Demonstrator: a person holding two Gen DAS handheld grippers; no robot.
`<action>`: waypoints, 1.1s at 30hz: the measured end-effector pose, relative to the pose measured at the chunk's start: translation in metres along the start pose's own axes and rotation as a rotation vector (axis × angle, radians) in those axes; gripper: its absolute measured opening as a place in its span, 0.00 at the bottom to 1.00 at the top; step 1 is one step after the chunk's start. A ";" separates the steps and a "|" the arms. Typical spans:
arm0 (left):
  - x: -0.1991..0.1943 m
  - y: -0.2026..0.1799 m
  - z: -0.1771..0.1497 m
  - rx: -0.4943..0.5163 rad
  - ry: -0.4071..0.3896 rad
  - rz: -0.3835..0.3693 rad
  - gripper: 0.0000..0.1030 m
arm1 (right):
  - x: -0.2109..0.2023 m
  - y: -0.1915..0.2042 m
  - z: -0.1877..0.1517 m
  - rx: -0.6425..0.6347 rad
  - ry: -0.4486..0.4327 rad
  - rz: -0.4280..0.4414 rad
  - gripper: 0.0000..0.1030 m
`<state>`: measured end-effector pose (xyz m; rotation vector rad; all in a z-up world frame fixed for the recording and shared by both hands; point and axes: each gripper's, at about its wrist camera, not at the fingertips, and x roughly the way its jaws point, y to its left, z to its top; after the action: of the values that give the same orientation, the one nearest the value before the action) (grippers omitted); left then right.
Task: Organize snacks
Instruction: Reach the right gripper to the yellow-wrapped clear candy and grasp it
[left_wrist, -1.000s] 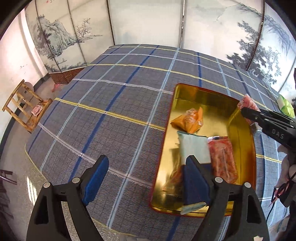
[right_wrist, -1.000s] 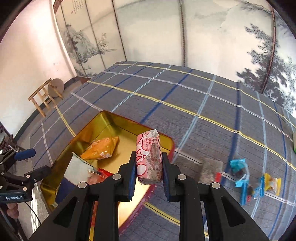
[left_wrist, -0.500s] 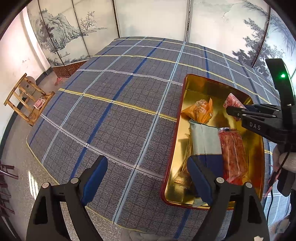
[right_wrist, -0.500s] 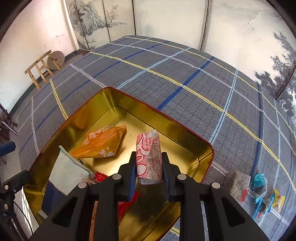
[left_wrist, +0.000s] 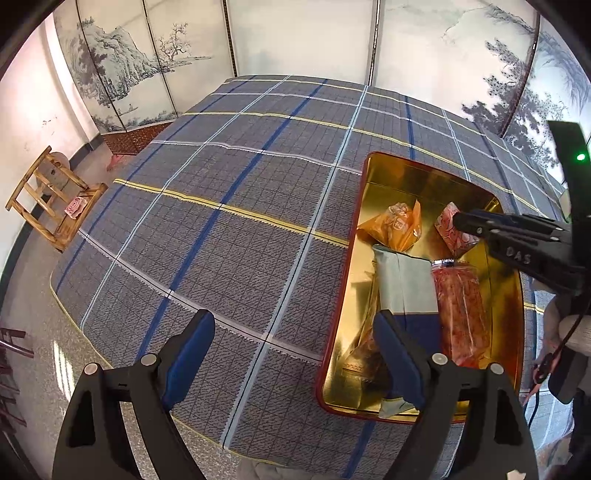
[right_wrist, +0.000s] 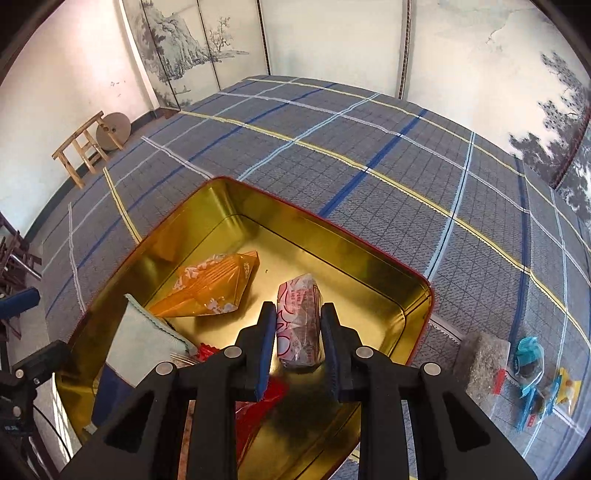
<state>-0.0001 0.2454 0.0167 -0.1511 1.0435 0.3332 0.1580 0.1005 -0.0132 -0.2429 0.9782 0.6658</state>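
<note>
A gold tin with a red rim (right_wrist: 388, 254) (left_wrist: 364, 229) sits on the plaid cloth. Inside lie an orange packet (right_wrist: 210, 288) (left_wrist: 395, 225), a pale green and blue packet (left_wrist: 404, 284) (right_wrist: 144, 343) and a red packet (left_wrist: 461, 314) (right_wrist: 258, 402). My right gripper (right_wrist: 298, 314) (left_wrist: 461, 221) is shut on a pink and white snack packet (right_wrist: 297, 321) (left_wrist: 452, 230), low inside the tin beside the orange packet. My left gripper (left_wrist: 295, 332) stands open over the tin's near left rim, holding nothing.
Small blue and yellow wrapped sweets (right_wrist: 535, 376) and a grey packet (right_wrist: 484, 358) lie on the cloth right of the tin. A wooden stool (left_wrist: 51, 199) stands on the floor to the left. Painted folding screens line the back.
My right gripper has carried the pink packet from above the tin's rim down into the tin, next to the orange packet. The left gripper has stayed open at the tin's left edge.
</note>
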 end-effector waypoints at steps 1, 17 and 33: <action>-0.001 -0.001 0.000 0.002 -0.001 -0.001 0.83 | -0.006 -0.002 0.001 0.010 -0.015 0.012 0.25; -0.002 -0.037 0.007 0.061 -0.009 -0.034 0.83 | -0.090 -0.162 -0.042 0.272 -0.107 -0.205 0.32; -0.009 -0.060 0.012 0.089 -0.004 0.006 0.83 | -0.051 -0.294 -0.059 0.398 0.102 -0.075 0.32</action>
<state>0.0258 0.1909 0.0278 -0.0670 1.0535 0.2920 0.2803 -0.1775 -0.0328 0.0382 1.1705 0.3819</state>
